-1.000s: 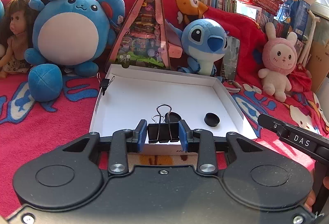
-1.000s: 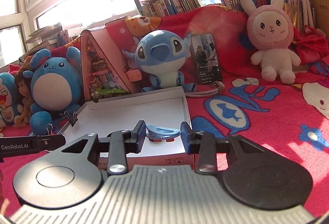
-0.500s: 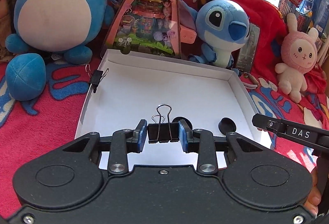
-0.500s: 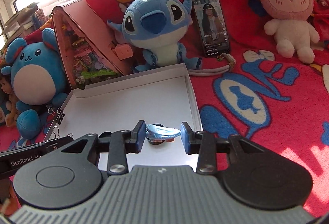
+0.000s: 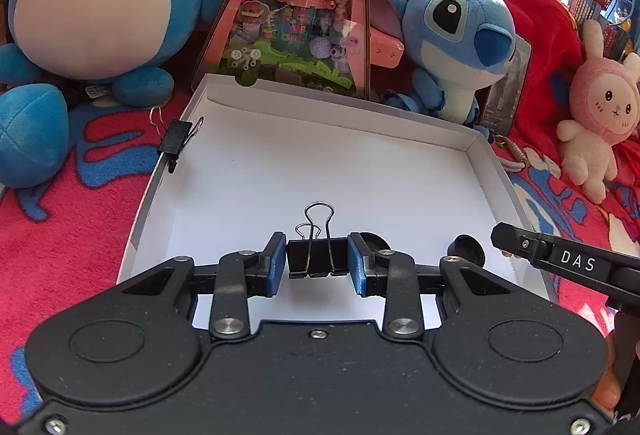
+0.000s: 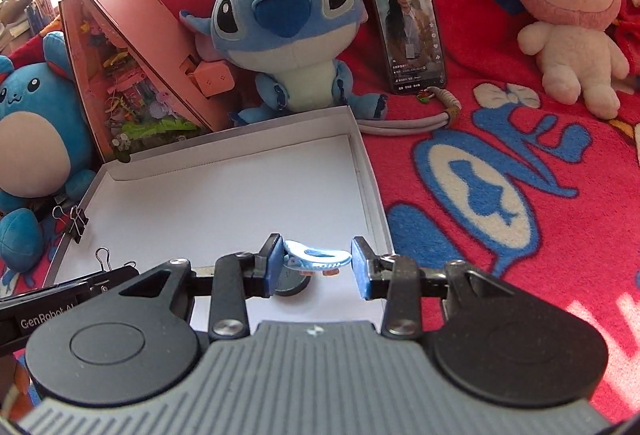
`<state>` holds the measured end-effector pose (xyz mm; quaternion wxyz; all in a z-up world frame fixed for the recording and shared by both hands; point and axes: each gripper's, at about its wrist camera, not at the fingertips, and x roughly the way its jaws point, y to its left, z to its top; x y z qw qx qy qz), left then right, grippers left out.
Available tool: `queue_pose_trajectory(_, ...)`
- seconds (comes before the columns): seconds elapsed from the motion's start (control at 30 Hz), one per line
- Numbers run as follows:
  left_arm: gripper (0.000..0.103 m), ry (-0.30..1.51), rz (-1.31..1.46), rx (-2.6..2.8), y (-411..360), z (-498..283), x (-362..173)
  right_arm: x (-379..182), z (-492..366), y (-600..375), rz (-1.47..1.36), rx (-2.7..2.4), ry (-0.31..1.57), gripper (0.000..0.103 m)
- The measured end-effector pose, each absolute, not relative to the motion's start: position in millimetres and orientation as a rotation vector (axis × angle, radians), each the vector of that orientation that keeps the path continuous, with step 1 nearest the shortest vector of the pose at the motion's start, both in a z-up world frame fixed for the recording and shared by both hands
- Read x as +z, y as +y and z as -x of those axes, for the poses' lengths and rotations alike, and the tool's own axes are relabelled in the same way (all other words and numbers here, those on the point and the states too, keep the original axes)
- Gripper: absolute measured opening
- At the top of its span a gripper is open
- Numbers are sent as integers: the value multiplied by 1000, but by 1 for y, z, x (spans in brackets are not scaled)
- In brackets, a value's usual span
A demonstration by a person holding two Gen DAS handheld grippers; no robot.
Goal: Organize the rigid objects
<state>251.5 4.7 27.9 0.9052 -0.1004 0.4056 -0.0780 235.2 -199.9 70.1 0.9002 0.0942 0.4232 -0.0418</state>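
Both tools had advanced over the white box [image 5: 486, 171] since the earlier view. The left tool [image 5: 317, 263] clenched a black binder clip [image 5: 316, 259]; the right tool [image 6: 314, 265] grasped a blue clip [image 6: 316, 259], both poised above the box floor, apparently for depositing.

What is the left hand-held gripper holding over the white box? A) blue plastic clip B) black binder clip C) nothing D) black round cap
B: the left hand-held gripper has its blue pads pressed on a black binder clip above the white box.
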Motion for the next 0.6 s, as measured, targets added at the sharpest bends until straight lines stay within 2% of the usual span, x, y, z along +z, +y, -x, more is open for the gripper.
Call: queue_pose_trajectory(0.6, 31, 848, 228, -172, 3, -256, 21, 57, -242, -204, -228, -75, 888, 43)
